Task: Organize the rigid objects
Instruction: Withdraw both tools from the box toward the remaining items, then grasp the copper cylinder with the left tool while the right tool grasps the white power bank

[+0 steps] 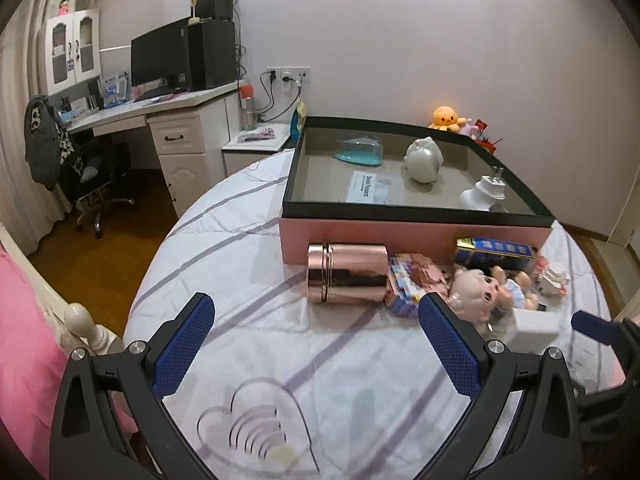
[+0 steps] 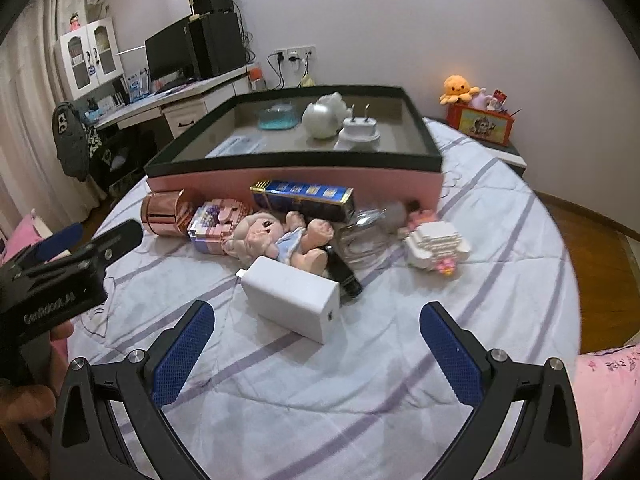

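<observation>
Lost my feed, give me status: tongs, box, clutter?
Left tongs and right tongs open, empty. Pink box holds three items. White charger nearest right tongs; doll and copper tin still outside.

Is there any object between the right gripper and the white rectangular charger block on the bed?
No. The right gripper is open, and only bare striped bedsheet lies before the white rectangular charger block. The doll lies behind the block.
</observation>
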The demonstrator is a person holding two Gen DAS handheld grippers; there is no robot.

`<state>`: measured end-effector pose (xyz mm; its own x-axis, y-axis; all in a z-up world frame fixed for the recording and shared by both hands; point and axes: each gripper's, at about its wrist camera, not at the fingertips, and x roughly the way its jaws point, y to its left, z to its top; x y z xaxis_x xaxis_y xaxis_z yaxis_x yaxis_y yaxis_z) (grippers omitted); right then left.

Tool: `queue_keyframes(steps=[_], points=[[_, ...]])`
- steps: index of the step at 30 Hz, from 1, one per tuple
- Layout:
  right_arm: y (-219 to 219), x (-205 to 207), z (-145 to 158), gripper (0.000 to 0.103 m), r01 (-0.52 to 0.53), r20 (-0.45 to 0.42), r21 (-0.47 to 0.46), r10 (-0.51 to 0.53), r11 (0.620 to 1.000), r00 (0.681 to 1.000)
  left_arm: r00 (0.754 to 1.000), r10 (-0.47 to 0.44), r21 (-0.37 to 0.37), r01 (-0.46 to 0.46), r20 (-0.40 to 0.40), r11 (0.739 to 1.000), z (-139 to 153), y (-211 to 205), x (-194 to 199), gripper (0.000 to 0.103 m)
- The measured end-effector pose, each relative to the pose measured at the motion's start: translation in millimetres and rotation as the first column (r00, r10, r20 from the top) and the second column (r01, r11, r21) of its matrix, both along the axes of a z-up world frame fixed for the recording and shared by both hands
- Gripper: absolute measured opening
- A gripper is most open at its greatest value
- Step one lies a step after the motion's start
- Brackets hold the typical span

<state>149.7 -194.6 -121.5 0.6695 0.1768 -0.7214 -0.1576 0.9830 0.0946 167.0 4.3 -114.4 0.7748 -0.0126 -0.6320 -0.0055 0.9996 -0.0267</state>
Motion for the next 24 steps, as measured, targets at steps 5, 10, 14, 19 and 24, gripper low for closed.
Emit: queue_keyframes(steps=[5, 10, 14, 19, 24], points=[[4, 12, -9, 0.095, 0.013, -0.028, 0.059, -0.011, 0.998, 1.000, 1.000, -0.005, -0.002, 0.005, -0.010, 1.000, -3, -2, 22, 0.103], [5, 18, -18, 0.072, 0.038, -0.050, 0.075, -0.035, 0.996, 0.998, 0.999, 0.004, 0.010, -0.004, -0.051, 1.000, -12, -5, 45, 0.103], [2, 17, -21, 0.066, 0.036, -0.051, 0.080, -0.032, 0.996, 0.998, 0.995, 0.006, -0.013, -0.008, -0.100, 1.000, -20, -3, 57, 0.096], [-1, 13, -19, 0.057, 0.038, -0.036, 0.091, -0.035, 0.995, 0.999, 0.992, -0.018, -0.065, 0.010, -0.128, 0.998, -26, 1, 56, 0.055], [-6, 8, -17, 0.057, 0.036, -0.027, 0.108, -0.033, 0.994, 0.999, 0.994, -0.019, -0.102, 0.009, -0.104, 0.995, -23, 6, 45, 0.055]])
